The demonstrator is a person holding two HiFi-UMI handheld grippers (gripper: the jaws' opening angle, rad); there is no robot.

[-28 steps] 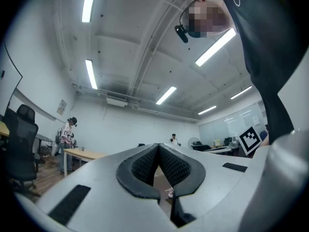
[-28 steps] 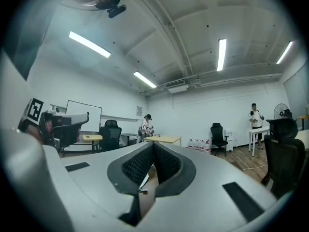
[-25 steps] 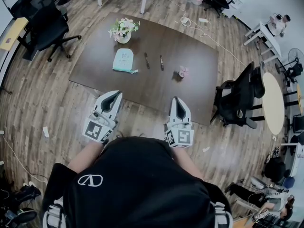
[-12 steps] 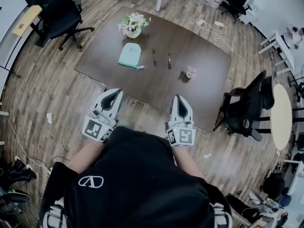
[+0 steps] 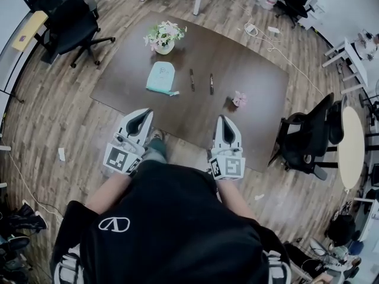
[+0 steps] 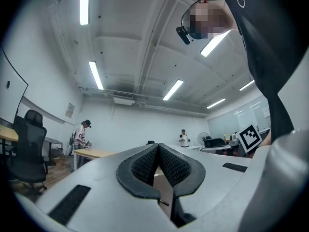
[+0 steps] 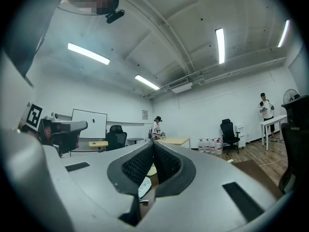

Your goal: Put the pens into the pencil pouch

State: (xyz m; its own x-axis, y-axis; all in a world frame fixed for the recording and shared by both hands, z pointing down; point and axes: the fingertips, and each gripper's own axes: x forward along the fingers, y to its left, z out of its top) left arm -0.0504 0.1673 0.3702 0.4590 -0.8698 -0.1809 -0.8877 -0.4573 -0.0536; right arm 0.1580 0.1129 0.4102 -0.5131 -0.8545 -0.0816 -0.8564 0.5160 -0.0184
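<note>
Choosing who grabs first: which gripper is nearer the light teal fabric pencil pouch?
Left. The left gripper is at the near edge of the brown table, almost straight before the light teal fabric pencil pouch. The right gripper is farther right, in line with the right-hand black pen.

Left gripper (image 5: 144,113) and right gripper (image 5: 224,119) hover empty at the table's (image 5: 251,70) six-o'clock edge, teal pouch (image 5: 161,77) lying ahead, two pens (image 5: 192,79) at its three o'clock.
</note>
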